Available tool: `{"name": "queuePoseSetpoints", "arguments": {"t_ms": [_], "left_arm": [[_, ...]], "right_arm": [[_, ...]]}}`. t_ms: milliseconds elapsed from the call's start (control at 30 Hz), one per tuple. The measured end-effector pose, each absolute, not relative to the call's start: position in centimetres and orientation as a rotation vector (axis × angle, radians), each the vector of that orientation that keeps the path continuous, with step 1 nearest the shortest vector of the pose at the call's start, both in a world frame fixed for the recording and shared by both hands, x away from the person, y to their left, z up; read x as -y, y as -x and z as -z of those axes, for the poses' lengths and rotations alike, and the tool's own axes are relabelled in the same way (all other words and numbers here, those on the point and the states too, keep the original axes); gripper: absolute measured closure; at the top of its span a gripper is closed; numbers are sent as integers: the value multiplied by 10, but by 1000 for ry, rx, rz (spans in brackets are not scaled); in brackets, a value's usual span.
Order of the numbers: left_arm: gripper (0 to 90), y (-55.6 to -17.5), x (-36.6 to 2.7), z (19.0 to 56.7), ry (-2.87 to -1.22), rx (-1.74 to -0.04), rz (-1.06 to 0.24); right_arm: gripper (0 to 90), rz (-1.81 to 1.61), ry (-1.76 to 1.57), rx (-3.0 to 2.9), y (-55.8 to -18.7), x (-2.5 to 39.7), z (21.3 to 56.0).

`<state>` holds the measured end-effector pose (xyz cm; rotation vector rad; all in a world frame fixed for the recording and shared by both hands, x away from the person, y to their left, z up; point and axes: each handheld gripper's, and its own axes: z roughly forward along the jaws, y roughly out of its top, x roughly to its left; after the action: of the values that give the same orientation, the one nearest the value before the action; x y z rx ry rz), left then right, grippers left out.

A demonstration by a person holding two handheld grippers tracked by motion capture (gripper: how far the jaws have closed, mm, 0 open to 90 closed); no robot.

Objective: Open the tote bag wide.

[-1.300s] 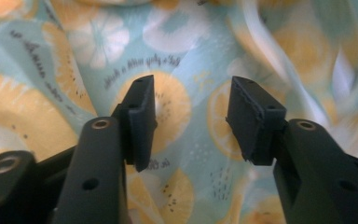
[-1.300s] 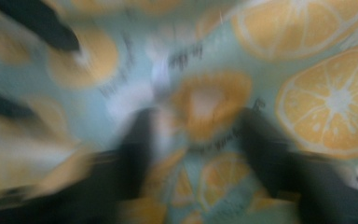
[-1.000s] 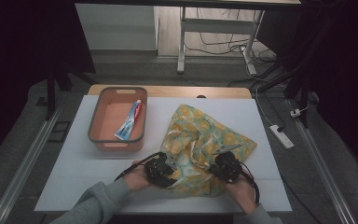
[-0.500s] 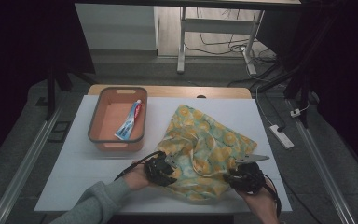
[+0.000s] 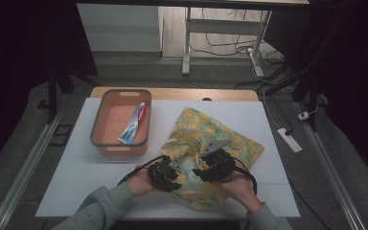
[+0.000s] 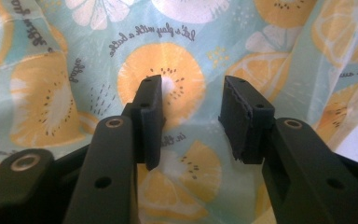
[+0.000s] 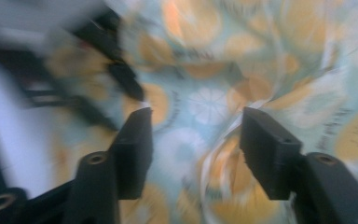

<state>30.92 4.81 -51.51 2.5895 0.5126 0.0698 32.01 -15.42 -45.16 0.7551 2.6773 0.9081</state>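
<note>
Cloth [image 5: 206, 148], one, soft crumpled fabric with yellow citrus print on pale teal, lay at the white table's [image 5: 67, 182] near edge, right of centre. Two black hand-held grippers sat over its near part: left gripper [image 6: 190, 105] jaws spread, nothing pinched; right gripper [image 7: 193, 135] jaws spread too, view blurred. One orange rectangular plastic tray [image 5: 98, 125] toward the far-left corner held one toothpaste tube [image 5: 133, 123].
</note>
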Motion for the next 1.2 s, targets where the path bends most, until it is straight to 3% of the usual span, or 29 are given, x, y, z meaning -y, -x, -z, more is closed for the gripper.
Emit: {"name": "queuePoseSetpoints", "arguments": {"t_ms": [233,367,400,567,733,933,1133,1200], "left_arm": [[574,-308,-51,514,-2580,-512,-72],[569,-309,-51,513,-2567,-518,-81],[569,-309,-51,513,-2564,-517,-81],[566,-309,-51,515,-2562,-522,-68],[565,-310,-51,516,-2567,-527,-57],[565,-311,-50,517,-2559,-533,-46],[561,-312,-51,517,-2557,-532,-44],[551,-311,-51,516,-2558,-533,-58]], "right_arm": [[611,-675,-852,-2783,-348,151,499],[872,-649,-858,-2801,-349,158,504],[891,-683,-845,-2786,-350,161,498],[895,-833,-836,-2662,-353,173,462],[895,-852,-911,-2455,-379,200,429],[895,-872,-1115,-2402,-428,233,455],[884,-896,-1196,-2463,-449,236,490],[797,-921,-1181,-2481,-449,235,493]]}}
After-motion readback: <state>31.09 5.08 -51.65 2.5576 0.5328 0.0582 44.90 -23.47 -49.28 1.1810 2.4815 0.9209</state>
